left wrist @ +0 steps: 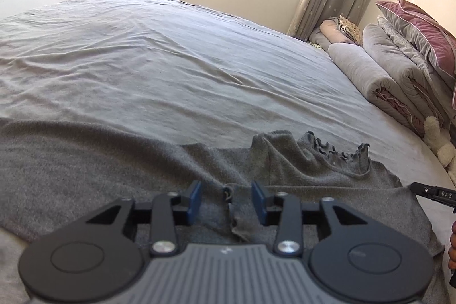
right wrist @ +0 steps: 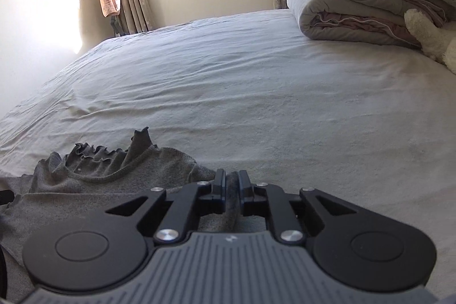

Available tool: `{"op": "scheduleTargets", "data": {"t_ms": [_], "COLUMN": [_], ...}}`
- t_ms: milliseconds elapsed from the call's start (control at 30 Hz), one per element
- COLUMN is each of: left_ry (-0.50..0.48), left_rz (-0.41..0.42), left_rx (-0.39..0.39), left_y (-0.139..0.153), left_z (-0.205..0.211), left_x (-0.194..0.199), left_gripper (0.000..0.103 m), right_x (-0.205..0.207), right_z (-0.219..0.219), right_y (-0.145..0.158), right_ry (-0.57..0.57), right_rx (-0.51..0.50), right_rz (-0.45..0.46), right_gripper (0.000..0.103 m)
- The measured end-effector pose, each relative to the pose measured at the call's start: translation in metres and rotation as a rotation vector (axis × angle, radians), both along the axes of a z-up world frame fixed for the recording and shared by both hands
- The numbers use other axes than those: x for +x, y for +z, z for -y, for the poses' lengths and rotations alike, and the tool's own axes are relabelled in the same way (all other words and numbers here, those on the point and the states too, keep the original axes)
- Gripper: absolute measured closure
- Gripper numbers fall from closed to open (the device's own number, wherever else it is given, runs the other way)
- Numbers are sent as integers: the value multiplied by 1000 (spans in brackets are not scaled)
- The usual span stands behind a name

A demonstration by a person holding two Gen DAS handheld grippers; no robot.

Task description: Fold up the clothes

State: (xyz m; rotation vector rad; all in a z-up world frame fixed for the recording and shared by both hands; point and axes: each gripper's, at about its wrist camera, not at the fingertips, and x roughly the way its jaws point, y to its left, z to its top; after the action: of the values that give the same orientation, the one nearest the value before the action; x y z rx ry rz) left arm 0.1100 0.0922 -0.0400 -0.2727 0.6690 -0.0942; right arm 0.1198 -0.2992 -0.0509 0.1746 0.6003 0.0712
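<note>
Right claw [right wrist: 232, 180] pinches grey top [right wrist: 85, 198] — its right edge.

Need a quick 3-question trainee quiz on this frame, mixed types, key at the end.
1. True or false: the left gripper is clamped on the grey top.
2. What does the right gripper hold? A) a fold of the grey top B) the plush toy C) nothing
3. Fill in: the folded quilts are stacked at the far right of the ____.

Key:
1. False. Its pads stand apart, with a ridge of fabric loose between them.
2. A. Its jaws pinch a fold of the fabric.
3. bed
</note>
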Motion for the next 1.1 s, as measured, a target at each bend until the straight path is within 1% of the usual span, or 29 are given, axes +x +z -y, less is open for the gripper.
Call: {"op": "scheduleTargets", "data": {"t_ms": [67,100,133,167,200,300,433,567,633,800,900,1000,1100], "left_ry": [30,51,71,89,104,153,225,275,312,429,515,583,634], "left_rz": [-11,-24,-38,-51,-62,-77,-104,-115,-114,-130,-137,-146,-139], "left_rx": [-2,-5,-9,-9,-2,36,37,3,12,30,36,14,-1], "left_y": [5,7,8,9,11,15,16,16,17,16,15,12,9], "left_z": [-6,-10,-14,-18,-21,-29,-45,-60,-64,-78,-86,-93,-99], "left_x": [-3,-4,-5,-7,-8,-12,-17,-22,-25,-30,-32,-33,-31], "left_gripper": [55,53,48,41,38,33,25,22,21,18,15,14,14], "right_x": [-8,-13,-17,-22,-26,-42,-61,-74,-81,-86,-83,-83,-85], "right_z": [-5,-9,-12,-16,-19,-28,-38,-45,-49,-57,-64,-71,-75], "right_y": [9,13,16,19,22,27,31,34,34,30,28,25,23], "right_ry": [3,5,7,10,14,24,34,42,50,55,58,74,94], "right_rx": [-9,-17,-24,-32,-36,-40,-45,-49,-49,-47,-71,-95,-114], "right_rz": [5,5,4,4,5,4,-1,1,-5,-42,-80,-102,-109], "right_gripper": [86,83,81,76,71,70,67,62,61,52,48,43,41]}}
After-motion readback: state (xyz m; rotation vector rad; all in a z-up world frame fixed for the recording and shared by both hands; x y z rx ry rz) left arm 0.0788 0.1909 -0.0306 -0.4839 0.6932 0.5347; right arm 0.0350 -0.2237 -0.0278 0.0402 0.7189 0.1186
